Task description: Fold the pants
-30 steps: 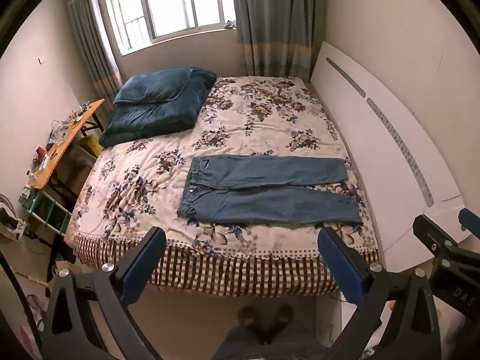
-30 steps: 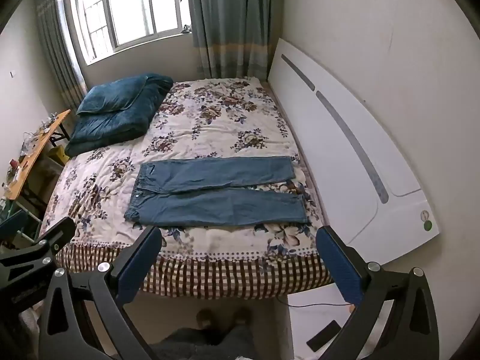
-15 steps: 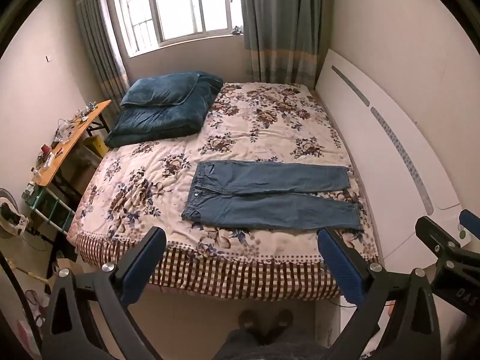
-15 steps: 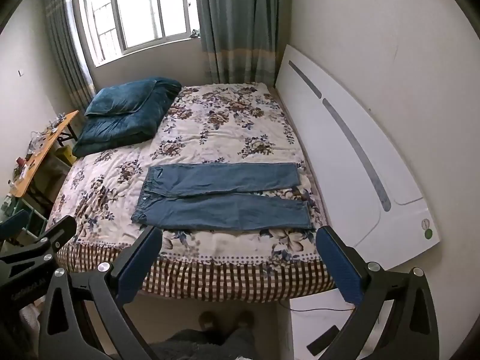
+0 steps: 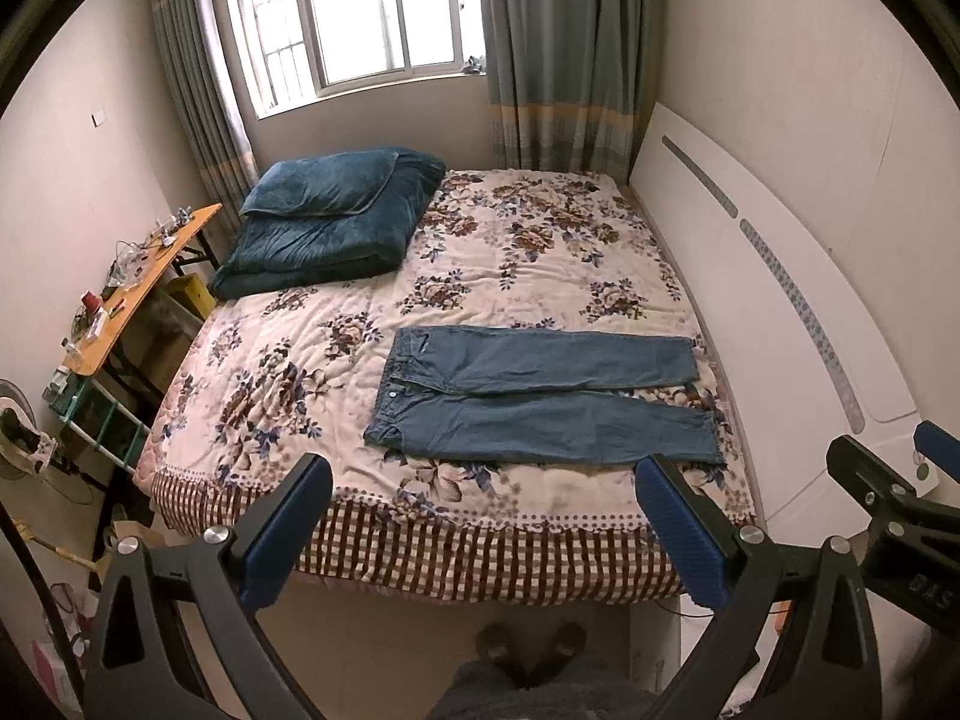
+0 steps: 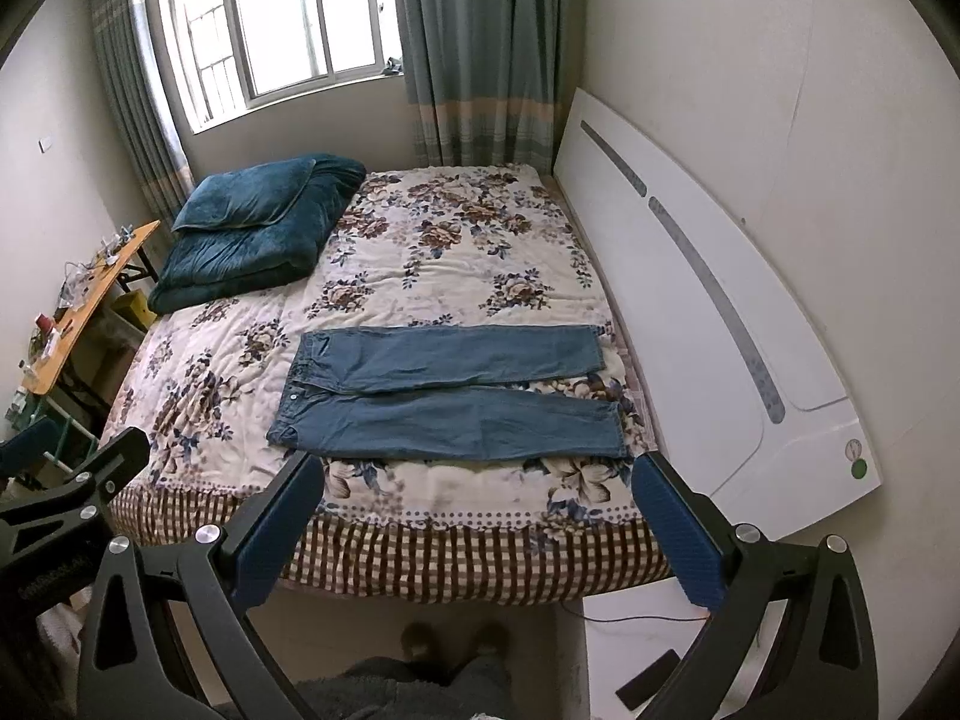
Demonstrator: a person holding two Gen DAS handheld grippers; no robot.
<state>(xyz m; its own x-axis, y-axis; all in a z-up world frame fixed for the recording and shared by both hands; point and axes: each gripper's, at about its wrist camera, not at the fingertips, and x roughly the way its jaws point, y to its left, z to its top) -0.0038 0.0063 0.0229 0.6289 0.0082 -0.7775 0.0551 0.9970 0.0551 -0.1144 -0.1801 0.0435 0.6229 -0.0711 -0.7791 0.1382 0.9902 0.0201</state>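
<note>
1. The left gripper (image 5: 483, 519) hangs in the air short of the bed, its jaws spread wide with nothing between the blue pads (image 5: 675, 525).
2. The right gripper (image 6: 474, 519) is held the same way, jaws wide apart and empty; its tip shows at 3 o'clock in the left wrist view.
3. The pants (image 5: 540, 399), blue denim, lie flat on the bed (image 5: 420, 534) near its closest edge, just past both grippers at 12 o'clock. The waistband points to 9 o'clock, the two legs run side by side toward 3 o'clock, slightly parted at the hems.
4. The floral bedspread (image 6: 456, 258) under them has a checked border along the near side.
5. A folded dark teal quilt (image 5: 327, 219) with a pillow on top sits at 10 o'clock, well apart from the pants.
6. A white headboard (image 6: 708, 324) runs along the wall at 2 o'clock.
7. An orange side table (image 5: 141, 282) with small clutter stands at 9 o'clock, and a window (image 6: 276, 24) with curtains at 12 o'clock.
8. The person's feet (image 5: 531, 645) show at 6 o'clock on the floor.
</note>
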